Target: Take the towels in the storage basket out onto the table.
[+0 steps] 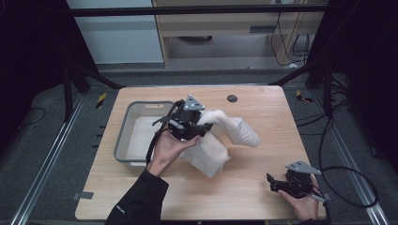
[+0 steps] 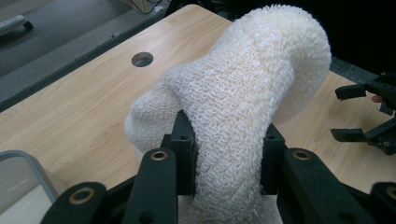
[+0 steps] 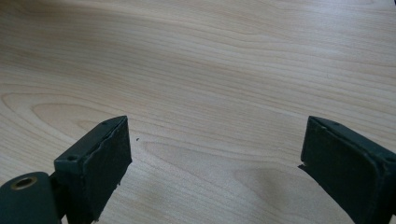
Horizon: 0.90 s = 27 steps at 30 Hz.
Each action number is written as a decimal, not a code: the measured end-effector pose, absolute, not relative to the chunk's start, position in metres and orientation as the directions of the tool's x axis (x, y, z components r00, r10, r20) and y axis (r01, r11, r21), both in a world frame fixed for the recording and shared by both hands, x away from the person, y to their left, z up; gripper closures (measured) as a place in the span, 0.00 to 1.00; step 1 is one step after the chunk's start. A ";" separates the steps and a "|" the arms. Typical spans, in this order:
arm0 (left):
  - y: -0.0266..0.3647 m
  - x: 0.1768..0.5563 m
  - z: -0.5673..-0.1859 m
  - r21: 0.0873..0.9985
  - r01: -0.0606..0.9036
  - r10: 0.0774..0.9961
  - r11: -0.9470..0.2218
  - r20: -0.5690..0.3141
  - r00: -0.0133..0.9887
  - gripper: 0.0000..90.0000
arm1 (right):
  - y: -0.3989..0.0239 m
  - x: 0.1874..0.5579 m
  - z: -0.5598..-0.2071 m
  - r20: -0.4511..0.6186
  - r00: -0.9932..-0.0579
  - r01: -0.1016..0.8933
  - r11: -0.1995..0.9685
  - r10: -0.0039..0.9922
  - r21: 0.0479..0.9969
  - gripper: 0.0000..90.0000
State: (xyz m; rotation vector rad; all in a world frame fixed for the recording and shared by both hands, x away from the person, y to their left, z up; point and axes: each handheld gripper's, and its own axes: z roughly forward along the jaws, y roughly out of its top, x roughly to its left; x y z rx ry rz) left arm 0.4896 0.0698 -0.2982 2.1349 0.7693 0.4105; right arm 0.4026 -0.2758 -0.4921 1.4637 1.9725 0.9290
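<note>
A white terry towel (image 1: pixel 220 138) hangs bunched above the middle of the wooden table (image 1: pixel 263 108), one end trailing right and another fold drooping to the tabletop. My left gripper (image 1: pixel 199 129) is shut on the towel; in the left gripper view the thick white cloth (image 2: pixel 243 107) is pinched between both jaws and arches over them. My right gripper (image 1: pixel 272 183) rests near the table's front right corner, held in a hand, jaws wide open. In the right gripper view its two pads (image 3: pixel 100 163) stand far apart over bare wood with nothing between them (image 3: pixel 212 168).
A grey plastic bin (image 1: pixel 123 136) sits on the left part of the table, beside the left hand. A round dark cable hole (image 1: pixel 232 98) lies near the far edge. Black cables trail off the table's right side. Bare wood spans the front middle.
</note>
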 end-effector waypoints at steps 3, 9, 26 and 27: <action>0.067 0.490 -0.301 0.786 0.382 0.646 -0.487 0.030 0.762 0.75 | -0.276 0.403 -0.492 -0.003 -0.290 0.609 0.186 0.957 0.771 0.09; 0.057 0.492 -0.310 0.782 0.381 0.643 -0.493 0.033 0.765 0.75 | -0.276 0.403 -0.492 0.001 -0.291 0.611 0.185 0.957 0.770 0.09; 0.043 0.503 -0.338 0.760 0.399 0.638 -0.513 0.027 0.769 0.74 | -0.276 0.403 -0.492 -0.003 -0.298 0.610 0.193 0.955 0.768 0.09; 0.042 0.503 -0.339 0.759 0.401 0.638 -0.513 0.025 0.769 0.75 | -0.275 0.403 -0.492 -0.002 -0.298 0.611 0.192 0.955 0.768 0.09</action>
